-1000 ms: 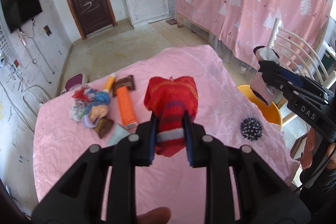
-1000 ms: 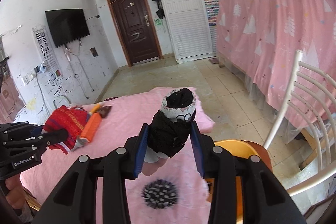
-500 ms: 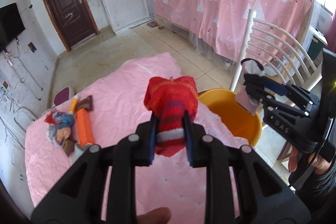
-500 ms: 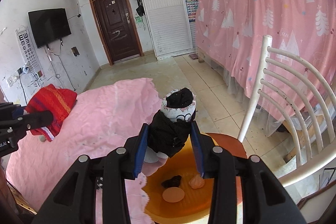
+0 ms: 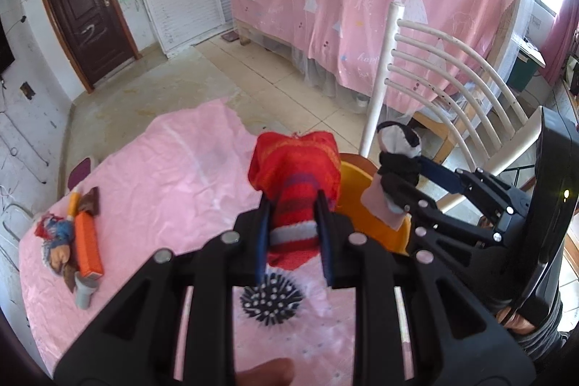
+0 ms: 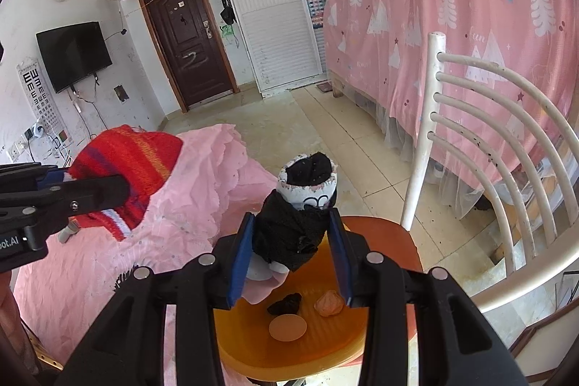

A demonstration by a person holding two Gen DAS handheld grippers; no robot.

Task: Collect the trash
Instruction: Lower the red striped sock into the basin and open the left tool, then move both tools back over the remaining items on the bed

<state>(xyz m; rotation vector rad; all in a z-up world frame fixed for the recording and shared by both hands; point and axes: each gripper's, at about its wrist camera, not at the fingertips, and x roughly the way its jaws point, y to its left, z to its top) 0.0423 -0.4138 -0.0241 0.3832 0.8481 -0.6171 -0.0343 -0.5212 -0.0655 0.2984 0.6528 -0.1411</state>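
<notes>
- Two hand-held grippers are loaded at once: our left hand-held gripper [image 5: 292, 234] is clamped tight on a red knitted sock [image 5: 295, 176], and our right hand-held gripper [image 6: 289, 257] is closed on a black and white sock bundle [image 6: 302, 205].
- We judge the step in hand to be the carry to the orange bin [image 6: 325, 339], with both pieces of trash held in the air and nothing released yet.
- Seen from the right wrist, the sock bundle hangs over the near side of the bin; the red sock is off to the left of the bin, above the worktop [image 5: 173, 169].
- Inside the bin we see a few small scraps on the bottom.
- Next we would open the right jaws over the middle of the bin, then bring the red sock across its rim; soft cloth may cling to the pads or catch on the rim.
- Left of the bin, the worktop wears a pink cloth with a black spiky ball [image 5: 271, 302] close by and an orange tube [image 5: 88, 243] with other clutter at the far left.
- Behind the bin stands a white chair [image 6: 481, 140]; beyond it we see a pink curtain [image 6: 452, 6], a tiled floor and a brown door [image 6: 188, 35].
</notes>
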